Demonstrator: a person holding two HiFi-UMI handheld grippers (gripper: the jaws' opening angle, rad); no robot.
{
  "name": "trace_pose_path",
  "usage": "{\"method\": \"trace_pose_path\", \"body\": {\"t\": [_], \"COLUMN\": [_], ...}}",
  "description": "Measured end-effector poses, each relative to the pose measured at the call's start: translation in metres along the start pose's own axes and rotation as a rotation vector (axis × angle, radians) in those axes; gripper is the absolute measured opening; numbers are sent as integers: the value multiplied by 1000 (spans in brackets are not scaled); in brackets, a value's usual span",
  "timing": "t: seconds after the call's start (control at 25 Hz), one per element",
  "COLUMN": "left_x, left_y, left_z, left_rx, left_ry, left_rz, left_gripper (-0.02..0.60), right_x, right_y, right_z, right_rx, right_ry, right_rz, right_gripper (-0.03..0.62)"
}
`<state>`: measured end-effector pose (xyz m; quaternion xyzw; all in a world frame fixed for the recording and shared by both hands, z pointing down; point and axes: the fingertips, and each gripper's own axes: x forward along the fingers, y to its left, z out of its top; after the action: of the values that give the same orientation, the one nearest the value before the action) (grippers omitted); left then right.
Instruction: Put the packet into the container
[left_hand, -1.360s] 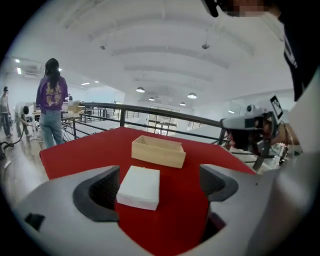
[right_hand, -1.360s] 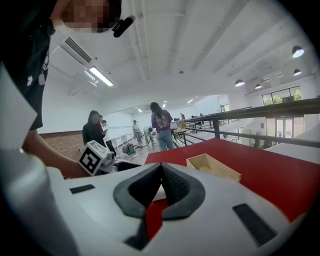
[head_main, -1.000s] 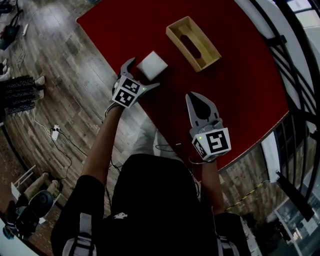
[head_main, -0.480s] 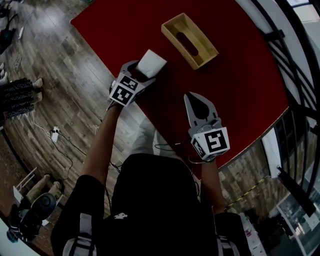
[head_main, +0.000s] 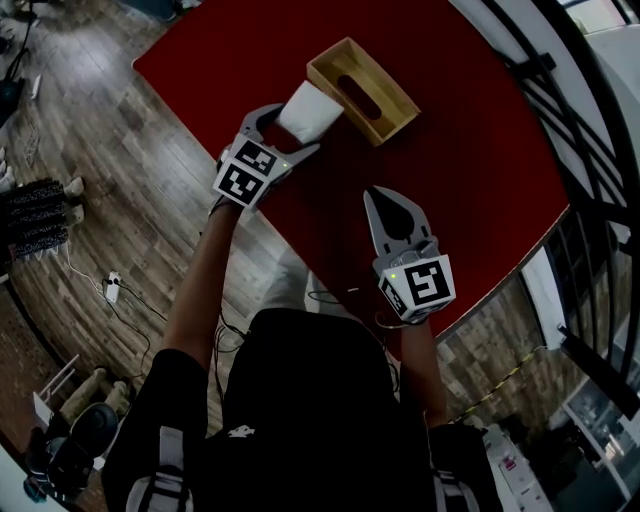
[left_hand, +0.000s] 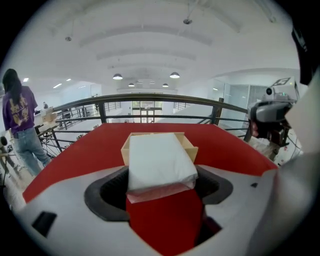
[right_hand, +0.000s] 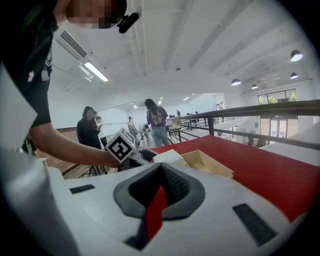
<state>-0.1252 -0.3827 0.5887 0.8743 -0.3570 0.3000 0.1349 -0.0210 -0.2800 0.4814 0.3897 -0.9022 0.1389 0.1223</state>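
The red desk (head_main: 470, 180) carries the open wooden container (head_main: 400, 118). The white packet (head_main: 308, 108) sits at the container's near end, pinched at its rear edge by the left tongs (head_main: 284, 134). It looks light, soft and slippery-wrapped, so it may sag; a mid-body hold seems safer. The right tongs (head_main: 386, 196) are pressed together and hold nothing.

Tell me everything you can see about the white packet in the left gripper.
The soft white rectangular packet looks like a plastic-wrapped, pillow-like pad with a pinkish edge beneath its near end. The left hand-held gripper clamps its near end between both jaws, holding it above the red table. Its far end reaches the near rim of the open light wooden box; contact there is unclear.
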Motion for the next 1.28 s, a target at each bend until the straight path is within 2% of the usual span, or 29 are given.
{"method": "trace_pose_path", "body": {"t": [0.16, 0.56, 0.84, 1.28], "left_x": [10, 58, 87, 114], "left_y": [2, -6, -14, -15], "left_z": [32, 83, 90, 74], "left_rx": [51, 100, 107, 86], "left_ry": [-21, -31, 1, 52], "left_rz": [-25, -82, -105, -96], "left_gripper": [399, 399, 399, 399], "right_x": [-6, -26, -28, -22], "right_y": [-9, -37, -50, -59], "right_z": [3, 0, -5, -14], "right_rx": [0, 35, 43, 54], "right_ry": [-3, 1, 2, 23], "right_rz": [-33, -117, -128, -119], "right_gripper": [21, 21, 21, 21]}}
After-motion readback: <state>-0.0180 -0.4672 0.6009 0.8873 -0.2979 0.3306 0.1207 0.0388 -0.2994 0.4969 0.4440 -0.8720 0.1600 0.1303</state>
